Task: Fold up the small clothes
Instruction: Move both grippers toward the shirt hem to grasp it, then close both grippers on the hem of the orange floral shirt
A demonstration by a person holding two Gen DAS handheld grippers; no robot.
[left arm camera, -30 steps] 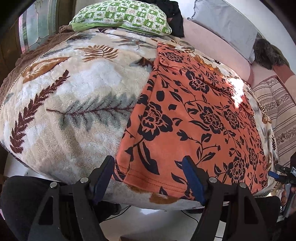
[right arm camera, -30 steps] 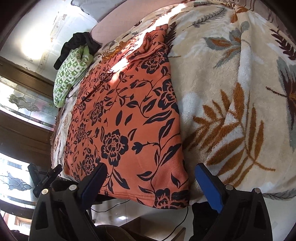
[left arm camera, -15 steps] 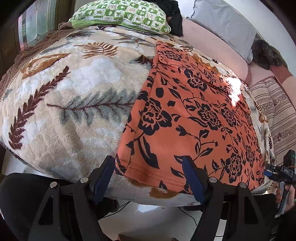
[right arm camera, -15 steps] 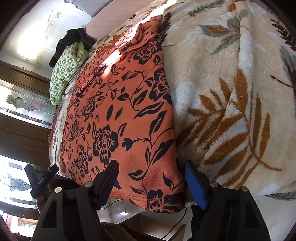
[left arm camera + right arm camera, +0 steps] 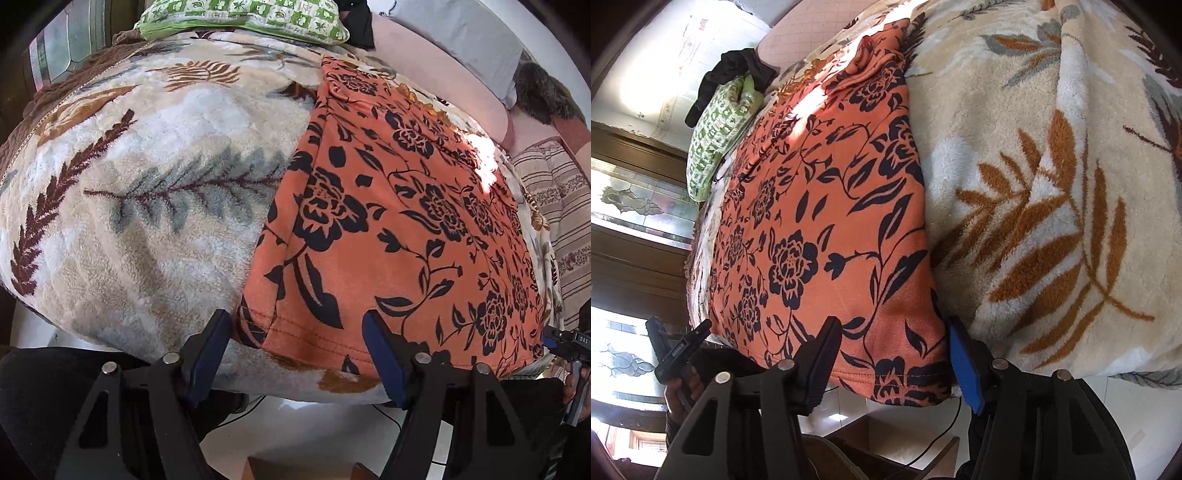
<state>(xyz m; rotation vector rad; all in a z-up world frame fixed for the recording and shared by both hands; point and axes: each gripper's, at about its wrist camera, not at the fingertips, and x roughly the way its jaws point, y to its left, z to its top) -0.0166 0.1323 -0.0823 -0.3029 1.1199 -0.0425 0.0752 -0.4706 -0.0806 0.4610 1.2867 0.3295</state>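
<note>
Left wrist view: the orange floral garment [image 5: 388, 221] lay flat on the leaf-print blanket [image 5: 147, 184], hem at the near bed edge. Left gripper [image 5: 297, 350] had its jaws wide apart around the hem's left corner, not pinching it

Right wrist view: right gripper [image 5: 894, 354] was also spread apart, straddling the hem's right corner, green pillow [image 5: 716, 129] way back

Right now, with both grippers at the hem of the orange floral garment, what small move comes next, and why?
Probably close both grippers. The left gripper and right gripper are open, each straddling a near corner of the orange garment, which lies flat on the fleece blanket.
</note>
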